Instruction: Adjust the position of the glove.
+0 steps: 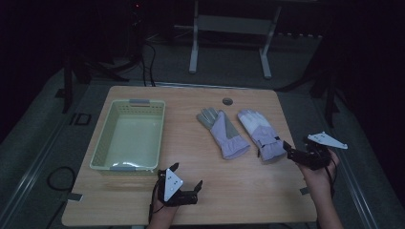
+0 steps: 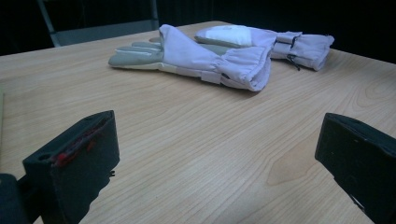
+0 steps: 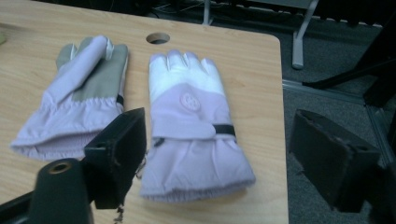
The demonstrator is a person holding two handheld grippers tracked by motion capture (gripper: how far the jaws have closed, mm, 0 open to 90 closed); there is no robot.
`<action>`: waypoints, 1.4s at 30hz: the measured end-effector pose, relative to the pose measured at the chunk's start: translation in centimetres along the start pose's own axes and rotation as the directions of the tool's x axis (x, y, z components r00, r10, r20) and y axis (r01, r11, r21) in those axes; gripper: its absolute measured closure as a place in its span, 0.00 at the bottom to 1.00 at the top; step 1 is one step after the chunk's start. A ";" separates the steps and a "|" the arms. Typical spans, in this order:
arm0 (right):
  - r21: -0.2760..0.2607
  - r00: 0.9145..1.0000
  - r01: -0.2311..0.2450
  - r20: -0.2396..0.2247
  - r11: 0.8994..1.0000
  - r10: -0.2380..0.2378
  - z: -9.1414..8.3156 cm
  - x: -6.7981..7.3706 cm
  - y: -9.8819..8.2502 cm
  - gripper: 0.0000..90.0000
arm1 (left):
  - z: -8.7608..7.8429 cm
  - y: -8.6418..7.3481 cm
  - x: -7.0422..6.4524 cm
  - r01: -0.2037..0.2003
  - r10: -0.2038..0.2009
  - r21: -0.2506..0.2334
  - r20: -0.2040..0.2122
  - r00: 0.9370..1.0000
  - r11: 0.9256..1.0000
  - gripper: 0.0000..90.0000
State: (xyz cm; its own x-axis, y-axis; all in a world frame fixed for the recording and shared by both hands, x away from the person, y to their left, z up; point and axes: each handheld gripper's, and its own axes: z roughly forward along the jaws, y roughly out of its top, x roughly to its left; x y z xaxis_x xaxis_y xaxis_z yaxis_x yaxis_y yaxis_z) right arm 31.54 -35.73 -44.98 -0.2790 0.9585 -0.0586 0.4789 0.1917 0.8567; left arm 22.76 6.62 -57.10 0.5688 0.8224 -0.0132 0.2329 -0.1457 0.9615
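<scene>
- Our right gripper (image 1: 292, 153) hangs with jaws spread by the right glove (image 3: 191, 135) cuff.
- Our left gripper (image 1: 186, 177), lower centre, spread too.
- A shallow pinch may snag only the cuff's strap.

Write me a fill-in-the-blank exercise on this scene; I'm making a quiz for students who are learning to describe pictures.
1. The pale green basket on the table holds ____.
2. The number of gloves on the table is ____.
3. The right tool, jaws open, is aimed at the glove whose fingers are coloured ____.
4. The left tool has its jaws ____.

Missing words: nothing; two; white; open
</scene>
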 end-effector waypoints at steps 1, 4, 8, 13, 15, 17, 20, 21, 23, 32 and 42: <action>-0.001 1.000 -0.004 -0.014 1.000 0.004 0.1 0.0 0.3 0.26 | 0.0 0.0 0.0 0.001 -0.001 0.000 0.000 1.000 1.000 0.00; 0.004 0.999 -0.007 -0.050 1.000 0.007 0.5 0.3 1.2 0.31 | 0.0 0.0 0.0 0.003 -0.003 0.000 0.002 1.000 1.000 0.00; -0.005 0.998 0.005 -0.066 1.000 -0.006 0.9 0.9 2.3 0.32 | 0.0 0.0 0.0 0.000 0.000 0.000 0.003 1.000 1.000 0.00; -0.007 0.994 0.013 -0.108 1.000 -0.014 1.8 1.9 3.8 0.37 | 0.0 0.0 0.0 0.002 -0.002 0.001 0.004 1.000 1.000 0.00; -0.002 0.993 0.020 -0.116 1.000 -0.020 2.4 2.4 4.3 0.37 | 0.0 0.0 0.0 0.002 -0.002 0.000 0.004 1.000 1.000 0.00; 0.006 0.992 0.025 -0.123 1.000 -0.024 2.7 2.6 4.6 0.37 | 0.0 0.0 0.0 0.002 -0.002 0.001 0.005 1.000 1.000 0.00; 0.012 0.989 0.049 -0.138 0.999 -0.047 3.9 3.6 5.3 0.39 | 0.0 0.0 0.0 -0.001 0.001 0.000 0.007 1.000 1.000 0.00; 0.013 0.988 0.056 -0.148 0.998 -0.053 4.3 4.0 5.5 0.41 | 0.0 0.0 0.0 0.000 0.000 0.000 0.007 1.000 1.000 0.00; 0.014 0.985 0.062 -0.165 0.998 -0.059 4.8 4.4 5.8 0.46 | 0.0 0.0 0.0 0.001 -0.001 0.000 0.008 1.000 1.000 0.00; 0.064 0.966 0.109 -0.242 0.992 -0.091 8.1 6.9 6.7 0.55 | 0.0 0.0 0.0 0.001 -0.002 0.002 0.015 1.000 1.000 0.00; 0.109 0.955 0.117 -0.286 0.987 -0.082 11.8 8.6 6.2 0.54 | 0.0 0.0 0.0 0.004 -0.004 -0.002 0.020 1.000 1.000 0.00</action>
State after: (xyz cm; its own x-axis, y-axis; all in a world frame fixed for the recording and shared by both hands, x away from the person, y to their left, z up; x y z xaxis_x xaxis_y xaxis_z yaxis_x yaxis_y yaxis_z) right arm 41.92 -23.79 -46.19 -0.5436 0.8391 0.0204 0.5306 0.3247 0.7830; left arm 22.77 6.66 -57.11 0.5834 0.8119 -0.0221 0.2335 -0.1416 0.9620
